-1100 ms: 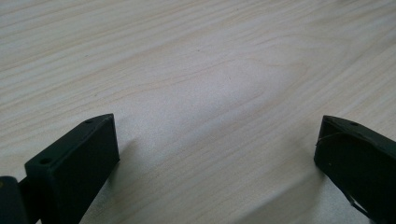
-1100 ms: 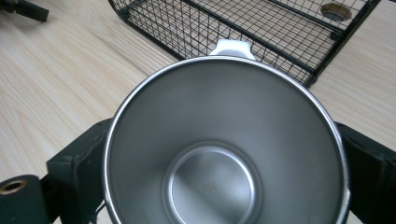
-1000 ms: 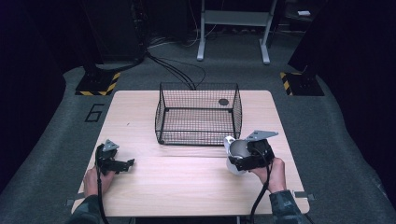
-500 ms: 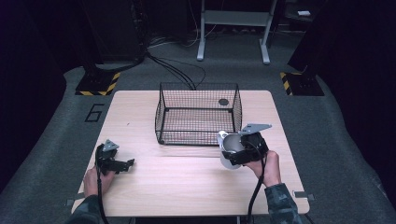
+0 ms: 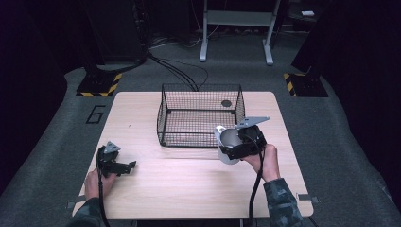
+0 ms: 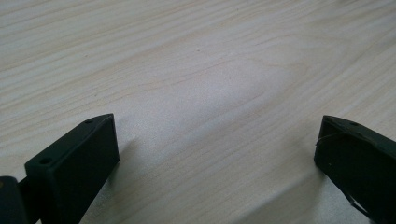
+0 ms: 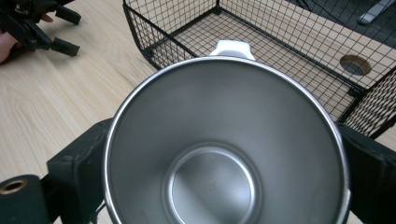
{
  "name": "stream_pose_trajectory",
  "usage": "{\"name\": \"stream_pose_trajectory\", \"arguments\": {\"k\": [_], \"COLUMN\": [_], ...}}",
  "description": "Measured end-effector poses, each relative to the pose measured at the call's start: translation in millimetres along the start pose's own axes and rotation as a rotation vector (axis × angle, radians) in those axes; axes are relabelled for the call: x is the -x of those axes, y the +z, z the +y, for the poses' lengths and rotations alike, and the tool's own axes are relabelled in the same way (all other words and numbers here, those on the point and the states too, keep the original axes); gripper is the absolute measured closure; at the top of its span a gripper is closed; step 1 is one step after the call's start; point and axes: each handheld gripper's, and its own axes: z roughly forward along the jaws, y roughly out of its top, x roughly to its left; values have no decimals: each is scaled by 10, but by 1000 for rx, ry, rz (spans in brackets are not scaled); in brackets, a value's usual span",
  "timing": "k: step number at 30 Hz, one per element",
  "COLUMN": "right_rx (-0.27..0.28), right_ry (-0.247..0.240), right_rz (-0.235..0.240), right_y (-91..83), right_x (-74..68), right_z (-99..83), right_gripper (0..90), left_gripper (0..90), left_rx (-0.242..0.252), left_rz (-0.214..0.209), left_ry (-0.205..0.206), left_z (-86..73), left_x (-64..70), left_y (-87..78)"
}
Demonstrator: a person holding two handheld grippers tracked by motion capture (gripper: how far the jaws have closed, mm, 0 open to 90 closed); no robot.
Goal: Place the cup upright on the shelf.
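Steel cup (image 5: 227, 145), a round shiny metal mug with a white handle, has over the last second been carried from the table's right side toward the black wire basket (image 5: 201, 115), and now hangs tilted just off the basket's near right corner. Right gripper (image 5: 242, 144) is clamped on its body, mouth toward the camera (image 7: 224, 154). Left gripper (image 5: 116, 164) rests with jaws spread on the wooden table (image 6: 196, 74), well left of the basket; 1 lift over the rim seems next.
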Motion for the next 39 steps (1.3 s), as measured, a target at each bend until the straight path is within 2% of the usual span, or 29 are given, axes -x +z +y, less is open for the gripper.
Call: {"name": "stream_pose_trajectory", "arguments": {"k": [19,20,39], "right_rx": [26,29,26], "right_ry": [-11,-25,-31], "right_rz": [3,4,7], "right_y": [-11,-6,119], "right_x": [32,46,137], "right_z": [371,391,731], "right_gripper": [59,59,59], "left_gripper": [0,0,0], "left_rx": [0,0,0], "left_rz": [0,0,0], "left_ry": [0,1,0], "left_z": [0,0,0], "left_x": [0,0,0], "left_y": [0,0,0]}}
